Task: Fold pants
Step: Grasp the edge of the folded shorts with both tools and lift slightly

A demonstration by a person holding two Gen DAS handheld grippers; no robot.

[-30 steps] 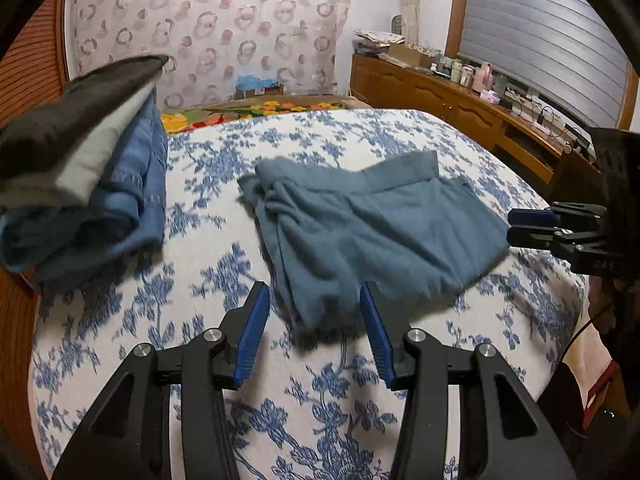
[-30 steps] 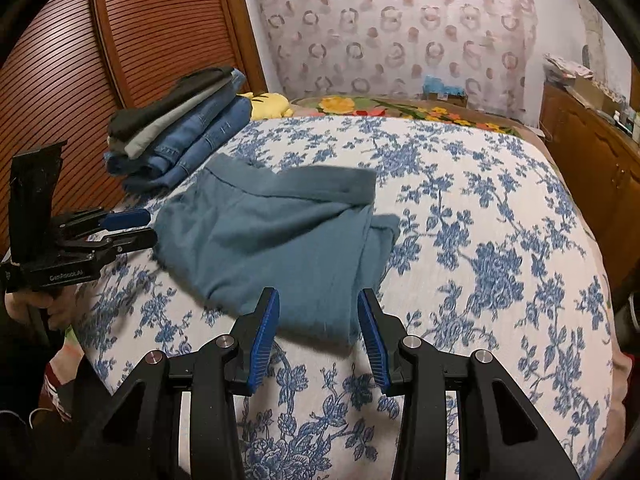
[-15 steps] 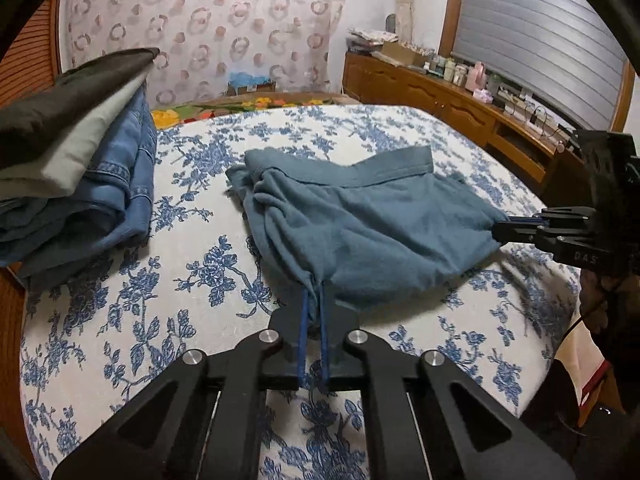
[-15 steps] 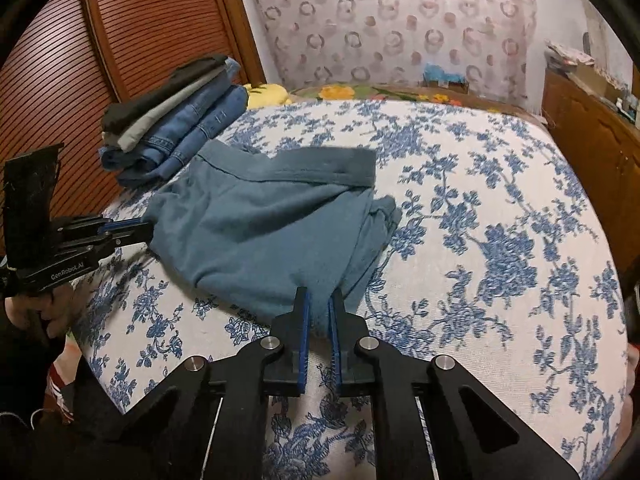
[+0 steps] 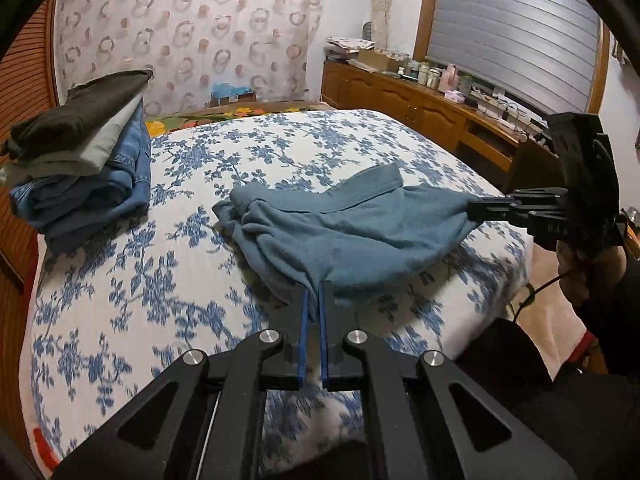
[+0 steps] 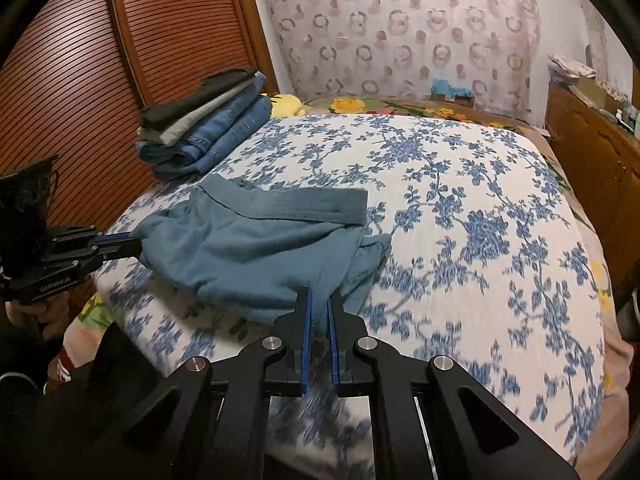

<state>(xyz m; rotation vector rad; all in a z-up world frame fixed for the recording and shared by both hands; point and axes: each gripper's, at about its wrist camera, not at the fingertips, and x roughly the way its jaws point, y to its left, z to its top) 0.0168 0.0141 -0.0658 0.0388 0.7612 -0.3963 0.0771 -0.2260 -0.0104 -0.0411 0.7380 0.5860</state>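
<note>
The teal pants point(image 5: 352, 236) lie bunched on the flowered bed point(image 5: 120, 280), waistband on the far side. My left gripper point(image 5: 315, 288) is shut on their near hem, which hangs lifted off the bedspread. Seen at the right of the left wrist view, my right gripper point(image 5: 474, 209) is shut on the other near corner. The right wrist view shows the same pants point(image 6: 260, 248) with the right gripper point(image 6: 319, 295) pinching cloth between its blue pads. At that view's left edge the left gripper point(image 6: 135, 244) holds the opposite corner. The cloth sags between the two grips.
A stack of folded jeans and dark clothes point(image 5: 80, 168) point(image 6: 208, 128) sits at the bed's far left. A slatted wooden door point(image 6: 80, 80) stands left of the bed, and a wooden sideboard point(image 5: 420, 108) with clutter runs along the right. A yellow plush point(image 6: 286, 104) lies behind the stack.
Both grippers went from open to shut on the pants' near edge, then pulled it up and toward me. The near part of the cloth has left the bedspread.
</note>
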